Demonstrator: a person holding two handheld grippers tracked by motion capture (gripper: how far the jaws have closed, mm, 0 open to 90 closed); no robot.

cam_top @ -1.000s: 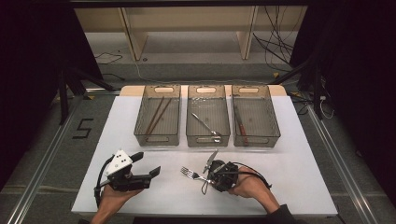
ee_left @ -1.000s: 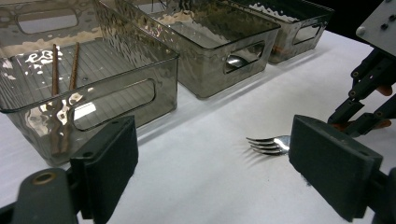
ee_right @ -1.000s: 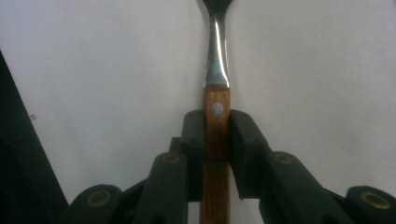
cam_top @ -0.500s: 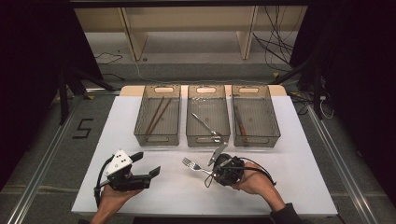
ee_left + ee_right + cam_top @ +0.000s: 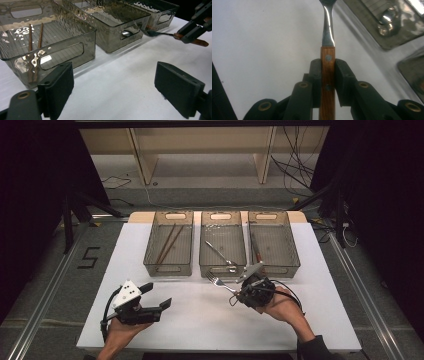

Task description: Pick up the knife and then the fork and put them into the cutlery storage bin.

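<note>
A fork [image 5: 216, 281] with a wooden handle is clamped in my right gripper [image 5: 245, 287], lifted above the white table [image 5: 200, 320] just in front of the middle bin [image 5: 223, 269]. Its tines point left. In the right gripper view the black pads [image 5: 342, 75] press both sides of the handle [image 5: 327, 72], and the metal neck runs up out of frame. The left gripper view catches that fork [image 5: 155, 33] off to the right. My left gripper [image 5: 156, 296] rests at the front left, jaws wide open [image 5: 120, 82] with nothing between them.
Three clear grey bins stand in a row at the back. The left bin [image 5: 168, 268] holds chopsticks [image 5: 167, 242]. A metal utensil [image 5: 220, 252] lies in the middle bin. The right bin [image 5: 280, 268] holds a wooden-handled piece [image 5: 255, 251]. A black cable trails behind each gripper.
My right gripper has risen and moved away from the person toward the bins, slightly rightward, carrying the fork. The left gripper has stayed where it was.
</note>
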